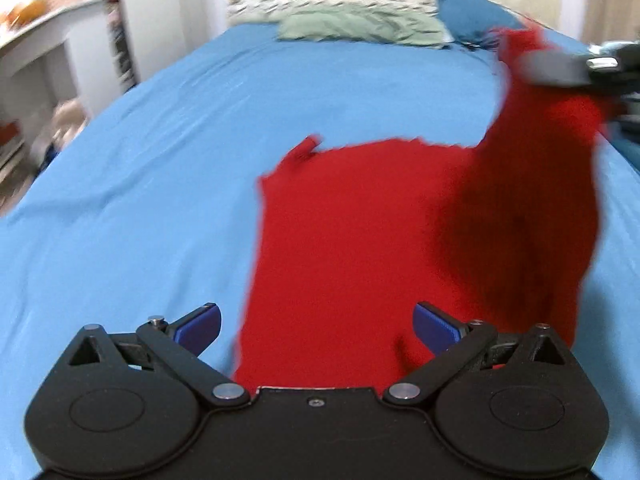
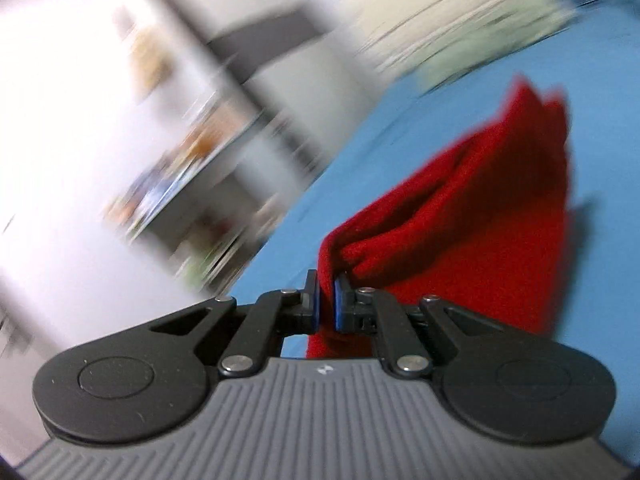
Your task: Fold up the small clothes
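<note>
The right tongs (image 2: 326, 298) pinch the red top's (image 1: 352, 248) corner up off the blue bed (image 1: 140, 184) to fold it, while the left tongs (image 1: 316, 326) wait wide apart over the top's near edge, ready to hold it flat.

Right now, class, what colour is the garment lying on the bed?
Plain red garment, on a blue sheet; the left wrist view shows it best.

Both views are evenly bright with soft indoor light and no glare. The left wrist view is mildly smeared; the cloth (image 1: 360, 240) has fuzzy edges and its raised fold is dark in shade. The right wrist view is heavily streaked with motion blur, shelves (image 2: 180, 184) unreadable. Fisheye curving bends the bed (image 1: 140, 184) edges.
</note>
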{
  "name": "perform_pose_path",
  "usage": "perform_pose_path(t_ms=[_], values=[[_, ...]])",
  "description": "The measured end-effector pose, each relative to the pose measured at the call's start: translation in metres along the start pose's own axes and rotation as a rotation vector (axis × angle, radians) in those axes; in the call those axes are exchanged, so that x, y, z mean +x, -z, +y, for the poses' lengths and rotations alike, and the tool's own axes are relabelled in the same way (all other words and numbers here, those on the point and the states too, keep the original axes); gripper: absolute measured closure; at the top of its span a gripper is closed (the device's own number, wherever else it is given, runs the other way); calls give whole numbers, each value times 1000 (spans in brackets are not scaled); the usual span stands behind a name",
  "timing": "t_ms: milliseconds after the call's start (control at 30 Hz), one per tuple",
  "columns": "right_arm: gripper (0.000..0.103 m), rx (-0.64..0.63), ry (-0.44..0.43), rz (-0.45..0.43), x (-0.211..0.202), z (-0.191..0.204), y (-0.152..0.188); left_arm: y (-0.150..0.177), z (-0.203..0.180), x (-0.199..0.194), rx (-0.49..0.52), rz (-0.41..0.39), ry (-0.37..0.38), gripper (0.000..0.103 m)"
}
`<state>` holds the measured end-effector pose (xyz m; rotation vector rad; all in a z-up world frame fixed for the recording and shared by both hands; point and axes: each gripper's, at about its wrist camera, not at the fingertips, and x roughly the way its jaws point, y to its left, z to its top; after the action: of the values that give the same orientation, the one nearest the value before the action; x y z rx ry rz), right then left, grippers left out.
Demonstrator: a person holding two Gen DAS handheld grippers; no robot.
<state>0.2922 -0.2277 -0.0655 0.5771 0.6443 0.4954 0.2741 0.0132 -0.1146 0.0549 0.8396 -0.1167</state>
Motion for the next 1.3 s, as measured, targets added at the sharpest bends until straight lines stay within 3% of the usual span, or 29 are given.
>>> perform_pose_path(t_ms=[67,167,233,300,367,433,533,633,700,800,1000,1233,1300], values=[[81,-36,-70,135,57,14,15,14,11,0,-23,29,-1,0],[81,-44,-93,321,128,16,52,32,20,5,-42,71,-20,0],[81,-63,-59,400,154,13,74,39,22,6,-49,81,-12,0],[81,-79,-43,426,163,10,84,42,23,6,-59,73,4,0],[74,-76,-60,421,159,7,82,41,24,4,-71,55,19,0],[38,-69,-77,416,152,8,73,39,27,1,-87,38,38,0],[22,-116,-68,279,107,10,57,35,28,-6,-105,3,62,0],[13,-143,90,124,49,1,61,31,29,-10,-125,-26,73,0],[12,-200,239,56,17,-3,78,29,32,-9,-146,-34,72,0],[12,-268,383,44,-4,-3,115,26,34,-9,-179,-47,76,0],[16,-351,501,65,12,2,161,25,35,-18,-190,-56,39,2],[20,-284,538,59,28,-10,173,29,35,-16,-201,-36,81,42],[20,-291,539,62,23,-13,172,28,36,-12,-220,-37,87,46]])
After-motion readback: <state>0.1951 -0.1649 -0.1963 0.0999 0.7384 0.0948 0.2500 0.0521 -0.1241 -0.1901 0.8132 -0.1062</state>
